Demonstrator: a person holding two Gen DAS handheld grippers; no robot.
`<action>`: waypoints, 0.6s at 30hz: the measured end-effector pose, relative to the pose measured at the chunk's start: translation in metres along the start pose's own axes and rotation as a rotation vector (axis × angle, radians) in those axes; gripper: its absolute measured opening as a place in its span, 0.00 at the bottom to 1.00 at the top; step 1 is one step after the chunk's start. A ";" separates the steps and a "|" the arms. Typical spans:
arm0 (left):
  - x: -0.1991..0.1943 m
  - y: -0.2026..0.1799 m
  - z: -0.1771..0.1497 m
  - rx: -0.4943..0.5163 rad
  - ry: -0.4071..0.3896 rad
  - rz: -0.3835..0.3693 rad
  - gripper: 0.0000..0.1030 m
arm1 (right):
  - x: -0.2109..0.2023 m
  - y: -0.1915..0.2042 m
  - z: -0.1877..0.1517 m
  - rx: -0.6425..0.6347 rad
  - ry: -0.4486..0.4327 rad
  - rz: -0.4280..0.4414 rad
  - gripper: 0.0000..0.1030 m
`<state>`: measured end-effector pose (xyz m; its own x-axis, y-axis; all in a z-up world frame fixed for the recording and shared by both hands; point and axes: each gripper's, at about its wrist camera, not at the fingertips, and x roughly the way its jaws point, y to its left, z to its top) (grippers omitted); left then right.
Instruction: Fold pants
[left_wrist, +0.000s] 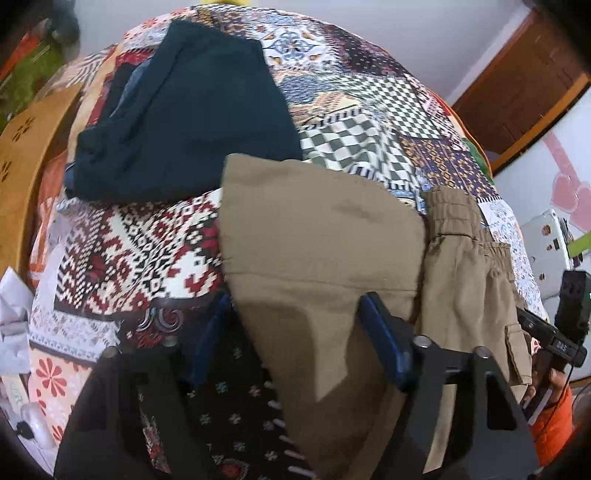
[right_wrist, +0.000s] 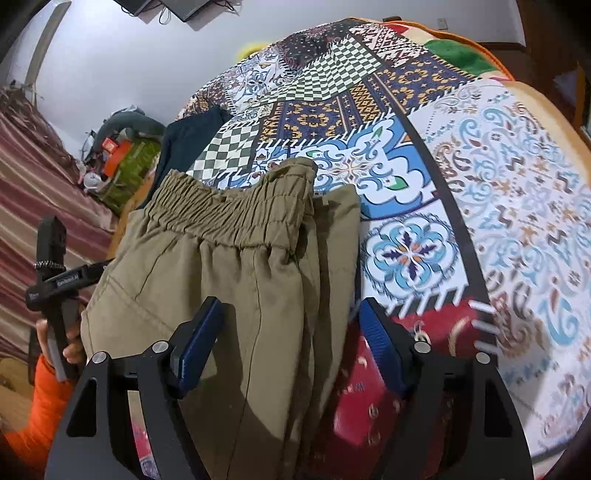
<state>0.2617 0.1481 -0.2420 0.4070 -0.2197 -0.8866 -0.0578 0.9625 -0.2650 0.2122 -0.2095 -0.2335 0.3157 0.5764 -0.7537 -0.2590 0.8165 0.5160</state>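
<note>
The khaki cargo pants (right_wrist: 236, 280) lie partly folded on the patchwork bedspread (right_wrist: 517, 206). Fabric judged light, limp, non-slip; grip at the elastic waistband (right_wrist: 229, 218) or the folded edge. Left tongs (left_wrist: 295, 332) and right tongs (right_wrist: 288, 343) both spread wide, holding nothing (cloth lies between the pads). A dark teal garment (left_wrist: 192, 110) lies near, apart from the pants.

Both wrist views: close, angled down over the bed (left_wrist: 369, 122); shared: khaki pants (left_wrist: 325, 251) (right_wrist: 236, 280).

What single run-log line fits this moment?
task: fold pants | khaki pants on patchwork bedspread, partly folded | left gripper open | right gripper open | dark green garment behind
</note>
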 end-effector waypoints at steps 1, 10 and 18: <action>0.001 -0.004 0.001 0.014 -0.004 0.007 0.64 | 0.002 0.001 0.001 -0.009 0.000 0.000 0.73; -0.005 -0.030 0.004 0.083 -0.042 0.034 0.17 | 0.007 0.002 0.010 -0.017 -0.007 0.007 0.29; -0.032 -0.049 0.004 0.137 -0.126 0.079 0.06 | -0.008 0.019 0.015 -0.092 -0.086 -0.029 0.13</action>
<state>0.2550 0.1084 -0.1993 0.5177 -0.1289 -0.8458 0.0270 0.9906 -0.1344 0.2183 -0.1979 -0.2117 0.4007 0.5565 -0.7279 -0.3303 0.8287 0.4518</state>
